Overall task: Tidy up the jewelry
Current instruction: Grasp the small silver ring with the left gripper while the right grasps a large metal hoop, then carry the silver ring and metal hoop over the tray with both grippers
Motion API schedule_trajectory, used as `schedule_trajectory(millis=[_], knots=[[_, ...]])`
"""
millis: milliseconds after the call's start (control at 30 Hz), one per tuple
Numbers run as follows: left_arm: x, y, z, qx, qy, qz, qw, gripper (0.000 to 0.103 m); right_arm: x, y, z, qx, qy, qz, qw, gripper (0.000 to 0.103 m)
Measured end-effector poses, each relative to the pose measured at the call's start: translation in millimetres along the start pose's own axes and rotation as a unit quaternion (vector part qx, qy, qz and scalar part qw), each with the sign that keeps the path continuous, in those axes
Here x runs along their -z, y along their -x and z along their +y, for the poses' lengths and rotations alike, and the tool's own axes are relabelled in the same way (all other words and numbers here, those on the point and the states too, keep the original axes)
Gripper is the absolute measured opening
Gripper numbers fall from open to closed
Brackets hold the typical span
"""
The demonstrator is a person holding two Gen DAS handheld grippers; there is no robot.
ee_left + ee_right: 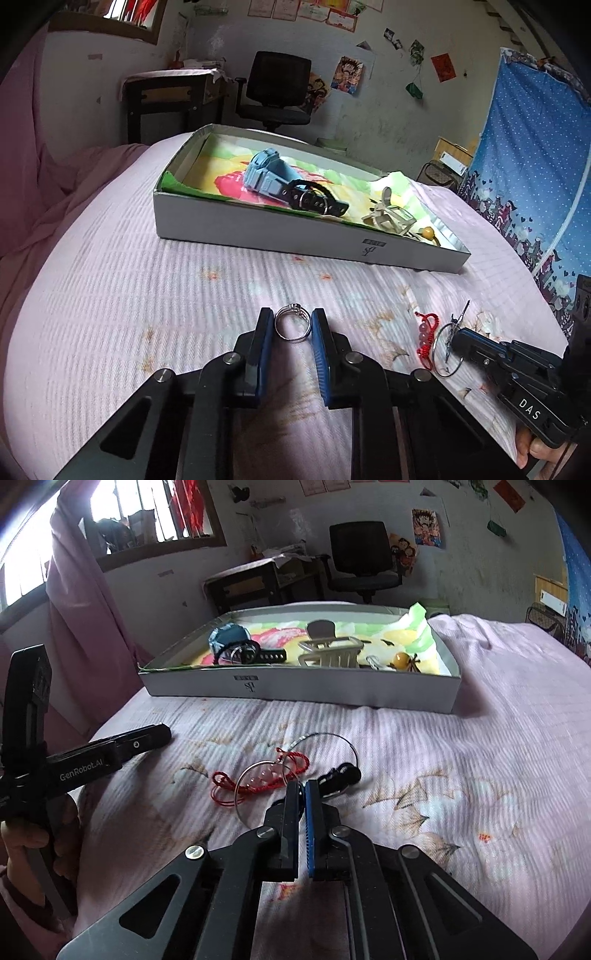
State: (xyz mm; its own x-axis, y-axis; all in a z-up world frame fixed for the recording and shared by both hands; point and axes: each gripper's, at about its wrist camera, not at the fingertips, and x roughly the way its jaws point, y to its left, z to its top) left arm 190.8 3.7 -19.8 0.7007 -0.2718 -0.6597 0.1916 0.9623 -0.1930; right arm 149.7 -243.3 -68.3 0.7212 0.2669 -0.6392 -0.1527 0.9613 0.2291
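My left gripper rests on the pink bed sheet with a silver ring between its blue pads, which touch the ring on both sides. My right gripper is shut, its tips pinching the wire of a thin silver hoop earring. From the left wrist view, the right gripper meets that hoop at its edge. A red cord bracelet with pink beads lies under and beside the hoop. A second hoop with a dark piece lies just beyond the right fingertips.
A shallow white box lined with colourful paper sits further back on the bed, holding a blue watch, a pale hair claw and an amber bead. Pink curtain on the left, blue curtain on the right, desk and office chair behind.
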Motion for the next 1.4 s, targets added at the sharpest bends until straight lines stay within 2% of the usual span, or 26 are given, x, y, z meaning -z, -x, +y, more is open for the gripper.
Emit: schedule_trajectory(millis=[633,933,1100,1300,1400], knots=[[3.1,19.9,-13.7,0.030,-0.018,-0.028,0.9990,0.020,-11.7,40.3,15.2,0.032,0.046,-0.095,0.994,0.003],[1.4,25.6,-24.0,0.046,-0.018,-0.032,0.9983,0.020,-19.5,51.1,16.8,0.036,0.047,-0.118,0.991,0.003],[-11.5,28.1,-36.5,0.038,-0.037,-0.040,0.9978,0.020,-33.6,48.1,15.6,0.033,0.041,-0.129,0.990,0.003],[-53.8,24.5,-39.8,0.027,-0.053,-0.065,0.9962,0.020,-68.7,33.1,12.9,0.028,0.036,-0.158,0.986,0.003],[-73.5,14.2,-36.3,0.015,-0.051,-0.074,0.9958,0.020,-86.2,13.0,14.4,0.036,0.053,-0.155,0.986,0.003]])
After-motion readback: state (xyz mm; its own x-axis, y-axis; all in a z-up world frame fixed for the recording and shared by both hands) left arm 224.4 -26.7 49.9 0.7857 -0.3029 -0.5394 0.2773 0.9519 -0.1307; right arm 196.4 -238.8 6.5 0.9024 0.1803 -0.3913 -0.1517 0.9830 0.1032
